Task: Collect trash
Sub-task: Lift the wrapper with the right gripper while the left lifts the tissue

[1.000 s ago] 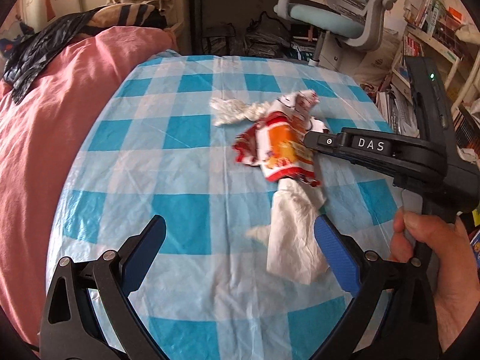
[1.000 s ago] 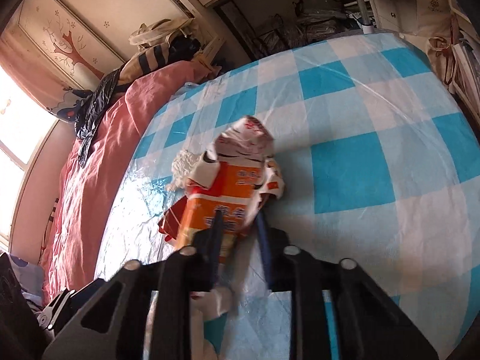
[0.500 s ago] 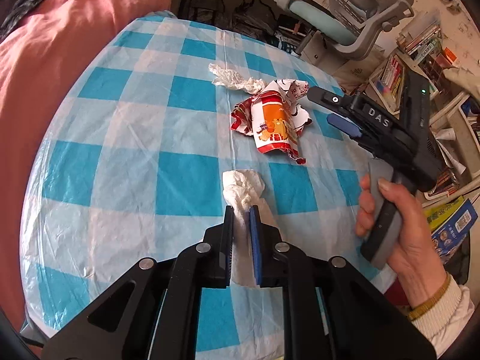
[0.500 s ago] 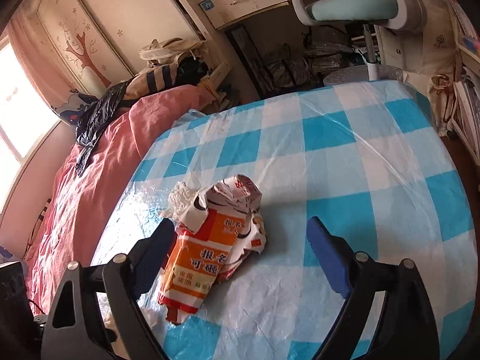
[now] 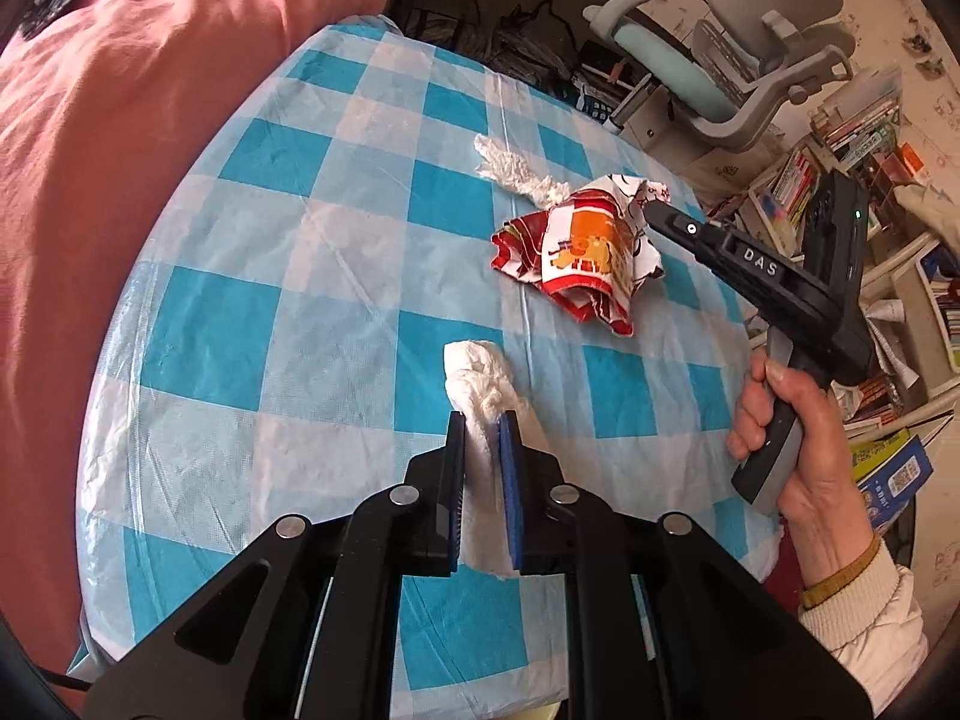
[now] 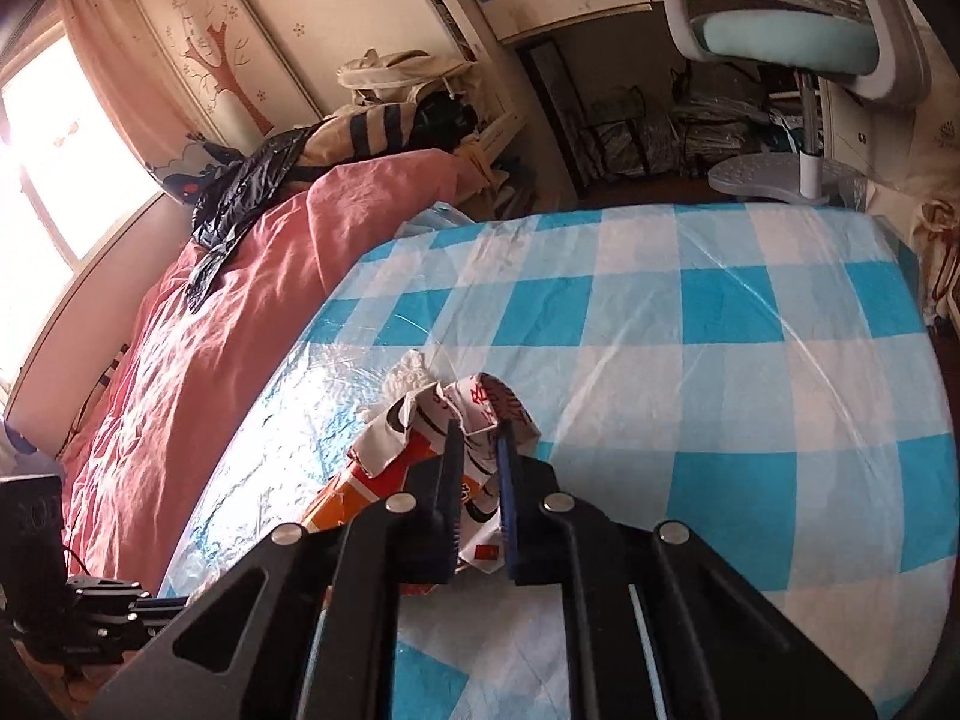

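A crumpled white tissue (image 5: 480, 378) lies on the blue-and-white checked table (image 5: 300, 300). My left gripper (image 5: 481, 420) is shut on its near end. A red, orange and white snack wrapper (image 5: 585, 252) lies further back; it also shows in the right wrist view (image 6: 420, 420). My right gripper (image 6: 478, 429) is shut on the wrapper's white end. A second small white tissue (image 5: 510, 168) lies beyond the wrapper and peeks out behind it in the right wrist view (image 6: 408, 375).
A bed with a pink cover (image 5: 120, 90) borders the table's left side. A grey and teal office chair (image 5: 738, 78) stands beyond the far edge. Bookshelves (image 5: 840, 150) and clutter fill the right. The hand holding the right gripper (image 5: 798, 432) is at the table's right edge.
The right gripper, open half a second ago, has closed on the wrapper's white end. The left gripper closed on the tissue earlier and still holds it.
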